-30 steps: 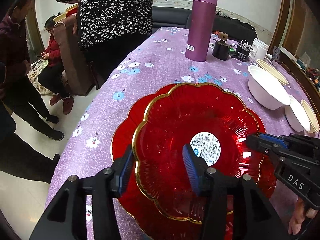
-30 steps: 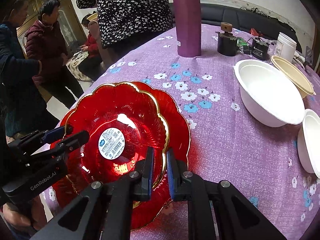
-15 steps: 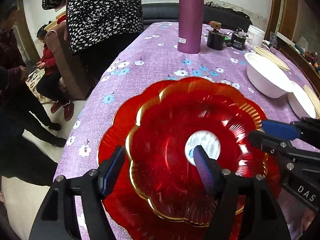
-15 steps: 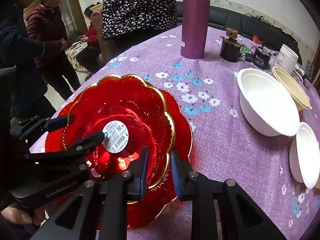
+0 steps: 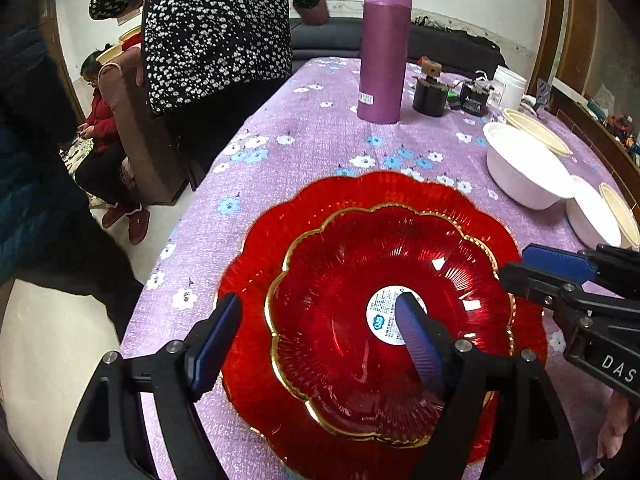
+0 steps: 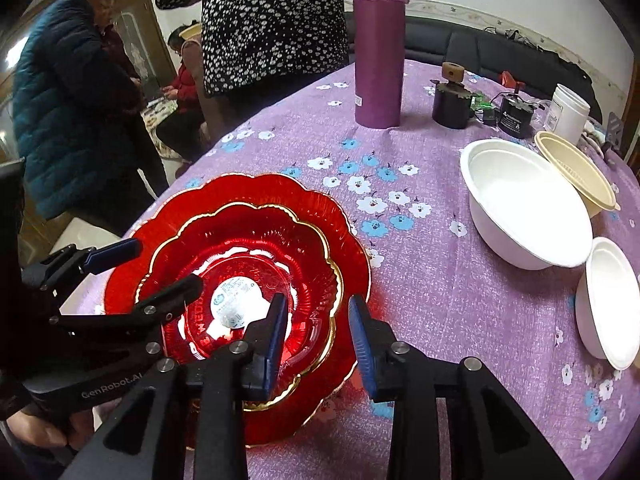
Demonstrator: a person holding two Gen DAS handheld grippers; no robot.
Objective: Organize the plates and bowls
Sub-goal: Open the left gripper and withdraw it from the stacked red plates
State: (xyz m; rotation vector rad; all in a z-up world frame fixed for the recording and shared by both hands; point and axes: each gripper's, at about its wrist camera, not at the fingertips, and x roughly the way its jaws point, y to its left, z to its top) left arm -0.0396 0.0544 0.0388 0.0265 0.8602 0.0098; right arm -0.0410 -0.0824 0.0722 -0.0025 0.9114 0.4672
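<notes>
plates: small red plate (image 5: 360, 308) with gold scalloped rim nested inside large red plate (image 5: 256, 248), both on the near corner of the desk (image 5: 320, 140), white round sticker in the small plate's middle
left gripper (image 5: 316, 340): jaws spread wide and opening, pads not pressing on anything; one finger outside the plates' near-left rim, the other over the small plate's middle by the sticker
right gripper (image 6: 318, 336): jaws parted and opening, straddling the near-right rims of both plates, pads clear of the rims
desk cover: purple cloth with white and blue flowers
bowls: large white bowl (image 6: 524, 204) well apart to the right of the plates, small white bowl (image 6: 608, 304) just beside it at the desk's right edge, beige bowl (image 6: 576, 172) just behind the large white one
far items: purple flask (image 6: 378, 52) upright, dark jar with wooden knob (image 6: 452, 98), small black device (image 6: 516, 114), white tub (image 6: 568, 112)
people: one person in a black-and-white spotted top (image 5: 216, 32) standing at the far-left desk edge, others beyond, one seated
</notes>
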